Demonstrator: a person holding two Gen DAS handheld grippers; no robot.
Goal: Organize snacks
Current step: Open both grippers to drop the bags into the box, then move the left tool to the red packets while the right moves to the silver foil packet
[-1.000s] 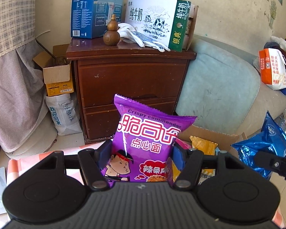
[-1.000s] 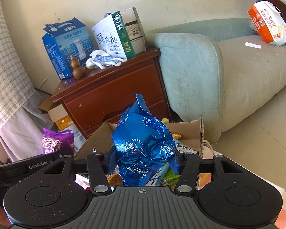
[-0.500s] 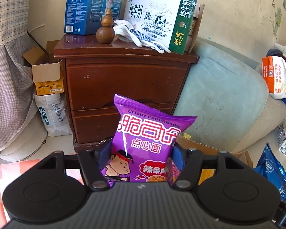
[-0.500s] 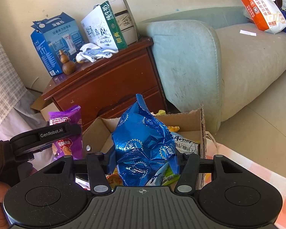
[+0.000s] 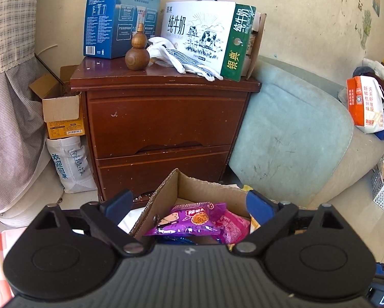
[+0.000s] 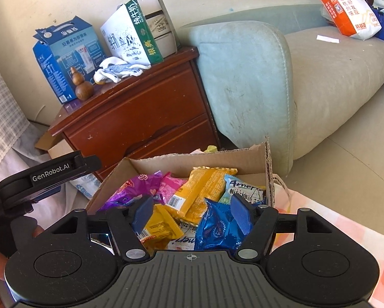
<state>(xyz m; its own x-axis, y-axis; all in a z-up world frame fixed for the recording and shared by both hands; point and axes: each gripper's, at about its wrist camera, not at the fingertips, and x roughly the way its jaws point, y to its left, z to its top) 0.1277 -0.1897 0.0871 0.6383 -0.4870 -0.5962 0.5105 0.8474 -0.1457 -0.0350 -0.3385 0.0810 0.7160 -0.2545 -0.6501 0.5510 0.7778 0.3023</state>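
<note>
An open cardboard box sits below both grippers and holds several snack packs. My left gripper hangs over its near corner, jaws opening wide, pads touching nothing. The purple noodle-snack pack lies flat in the box beneath it, also visible in the right wrist view. My right gripper is over the box with its jaws opening. The crumpled blue pack rests in the box beside the right finger, not pinched. Yellow packs lie under the gap.
A brown two-drawer nightstand stands just behind the box, with milk cartons and a wooden gourd on top. A pale green sofa fills the right. A pink checked cloth covers the surface at bottom right.
Both grippers have spread their jaws. The purple pack has dropped from the left one into the box, and the blue pack has dropped from the right one into the box.
</note>
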